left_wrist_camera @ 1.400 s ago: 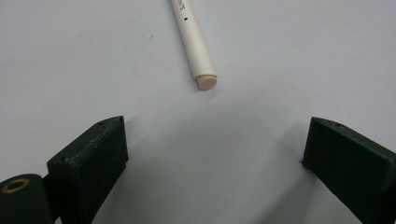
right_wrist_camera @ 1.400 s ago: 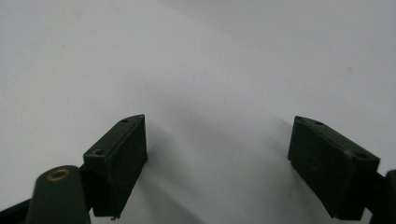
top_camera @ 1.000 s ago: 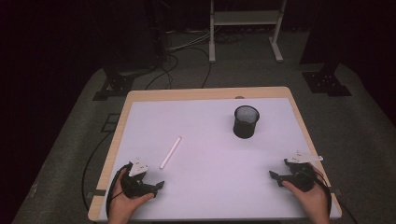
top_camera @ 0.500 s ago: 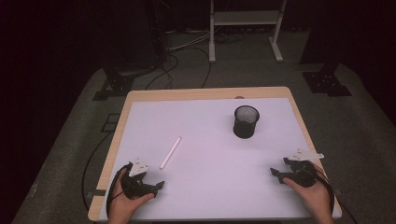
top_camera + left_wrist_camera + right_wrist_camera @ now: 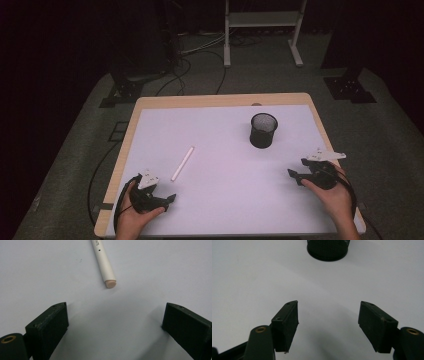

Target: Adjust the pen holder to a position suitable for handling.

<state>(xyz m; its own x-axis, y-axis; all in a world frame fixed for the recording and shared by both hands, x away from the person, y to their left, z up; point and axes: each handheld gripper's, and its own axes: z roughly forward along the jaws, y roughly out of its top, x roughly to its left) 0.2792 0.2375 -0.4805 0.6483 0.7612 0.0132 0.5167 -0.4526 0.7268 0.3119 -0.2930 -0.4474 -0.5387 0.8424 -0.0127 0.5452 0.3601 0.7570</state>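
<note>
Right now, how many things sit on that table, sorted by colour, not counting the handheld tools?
White: 1, a white plastic pen-like stick
Black: 1, a black round wire-mesh cup
Total: 2

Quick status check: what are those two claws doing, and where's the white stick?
Left gripper open, empty. Right gripper empty, jaws just closing. White stick lies flat ahead of left. Nothing between.

One white pen (image 5: 182, 163), one black mesh cup (image 5: 263, 130), one table (image 5: 220, 102)

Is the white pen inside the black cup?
No, the white pen lies flat on the table, well apart from the black cup.
</note>
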